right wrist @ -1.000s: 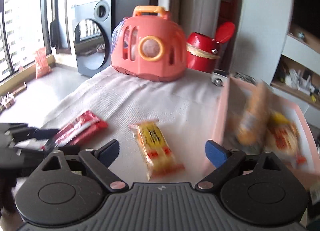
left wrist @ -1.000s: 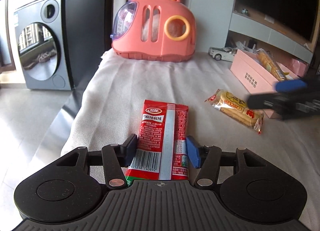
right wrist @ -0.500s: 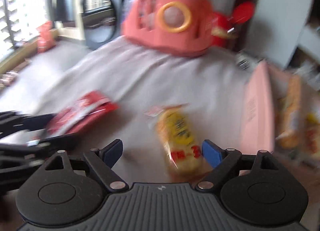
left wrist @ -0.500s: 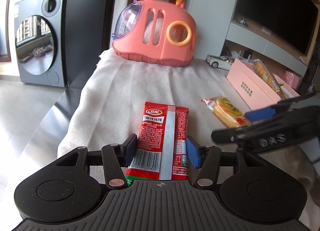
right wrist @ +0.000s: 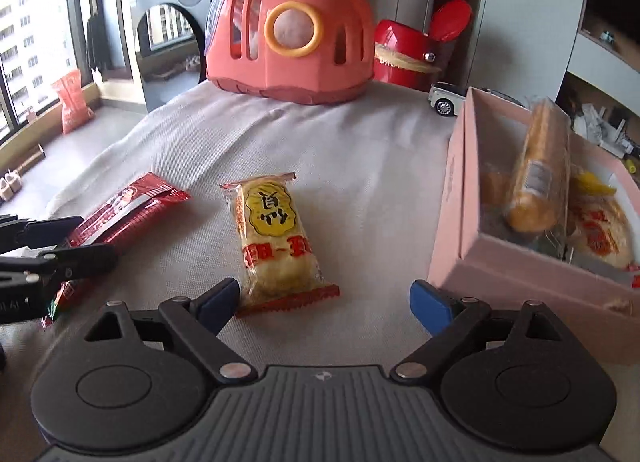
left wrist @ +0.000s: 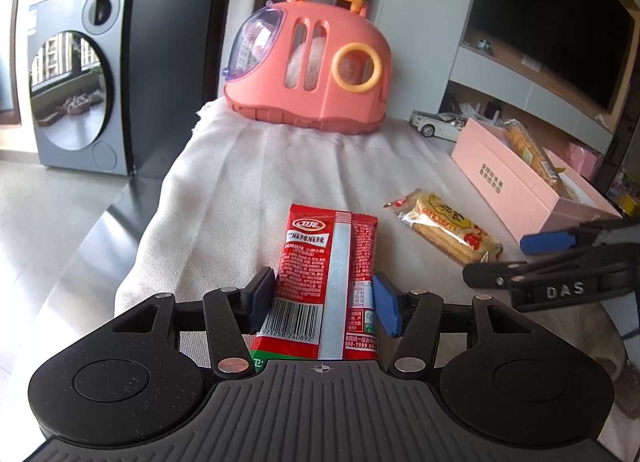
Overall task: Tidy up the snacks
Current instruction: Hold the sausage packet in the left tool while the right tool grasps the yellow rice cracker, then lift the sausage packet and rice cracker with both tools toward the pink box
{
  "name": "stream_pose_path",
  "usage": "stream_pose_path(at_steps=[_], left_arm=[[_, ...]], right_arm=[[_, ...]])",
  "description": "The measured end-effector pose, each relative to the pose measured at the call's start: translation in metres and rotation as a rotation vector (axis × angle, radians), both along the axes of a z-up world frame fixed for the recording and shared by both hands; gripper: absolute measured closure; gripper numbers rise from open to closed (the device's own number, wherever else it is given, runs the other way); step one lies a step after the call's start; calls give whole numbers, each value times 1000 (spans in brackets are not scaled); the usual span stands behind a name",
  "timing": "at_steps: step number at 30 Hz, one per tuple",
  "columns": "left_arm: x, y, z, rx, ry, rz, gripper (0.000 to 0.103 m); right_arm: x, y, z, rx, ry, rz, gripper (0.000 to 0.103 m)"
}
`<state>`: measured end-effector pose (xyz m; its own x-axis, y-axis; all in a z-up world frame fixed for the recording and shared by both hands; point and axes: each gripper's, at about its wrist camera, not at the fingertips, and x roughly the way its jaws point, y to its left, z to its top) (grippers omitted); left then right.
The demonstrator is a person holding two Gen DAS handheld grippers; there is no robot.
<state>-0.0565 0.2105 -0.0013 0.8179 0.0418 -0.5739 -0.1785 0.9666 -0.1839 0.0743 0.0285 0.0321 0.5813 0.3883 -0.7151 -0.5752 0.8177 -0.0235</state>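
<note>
The left gripper (left wrist: 325,300) straddles the red packet (left wrist: 328,278), which lies flat on the cloth (left wrist: 224,198) with its barcode end toward the camera; a blue pad (left wrist: 386,308) sits close at each long edge, but whether the pads actually press on the wrapper cannot be told from this view. In the right wrist view the same packet (right wrist: 120,214) lies at the left, with the left gripper's dark fingers (right wrist: 60,250) over its near end. The right gripper (right wrist: 324,300) has just been widening its jaws; they stand released, with only bare cloth between the pads. The yellow cracker pack (right wrist: 276,242) lies on the cloth just ahead of it, its near end beside the left pad (right wrist: 218,302) and not between the two. In the left wrist view that pack (left wrist: 444,228) lies to the right of the red packet, apart from it, and the right gripper's fingers (left wrist: 548,262) reach in from the right edge near its end. The pink box (right wrist: 520,266) stands open at the right of the cloth and holds a long orange-wrapped roll (right wrist: 540,178) leaning in it and a further red-printed pack (right wrist: 600,234). At the far end of the cloth stands a coral pet carrier (right wrist: 292,42) with an orange handle; a red container (right wrist: 412,54) and a white toy car (right wrist: 446,100) stand to its right.
</note>
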Motion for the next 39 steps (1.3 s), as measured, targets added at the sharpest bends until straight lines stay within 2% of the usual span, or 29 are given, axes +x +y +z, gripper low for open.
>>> stream_pose_path(at_steps=[4,6,8,11,15,17,19,21,26,31,35,39], left_arm=[[0,0,0,3,-1,2,44],[0,-1,0,4,-1,1,44],[0,-1,0,5,-1,1,44],[0,-3,0,17,4,0,44],[3,-8,1,60,23,-6,43],[7,-11,3,84,44,-18,42],[11,-13,5,105,62,-28,42],[15,-14,6,118,74,-39,43],[22,-10,8,85,81,-39,46],[11,-18,16,26,73,-79,51],[-15,-48,33,11,22,-188,52],[-33,-80,73,15,-97,-269,52]], right_arm=[[-6,-11,6,111,98,113,16],[-11,-13,13,136,81,129,16],[-14,-11,21,128,12,92,17],[-6,3,33,94,-64,56,28],[16,33,36,38,-83,66,31],[28,48,29,1,-52,70,34],[34,53,22,-15,6,77,58],[28,49,20,-6,39,99,63],[-1,28,20,-31,46,152,68],[-23,-16,35,22,69,120,69],[-42,-67,56,90,55,67,69],[-59,-116,90,133,-45,5,69]])
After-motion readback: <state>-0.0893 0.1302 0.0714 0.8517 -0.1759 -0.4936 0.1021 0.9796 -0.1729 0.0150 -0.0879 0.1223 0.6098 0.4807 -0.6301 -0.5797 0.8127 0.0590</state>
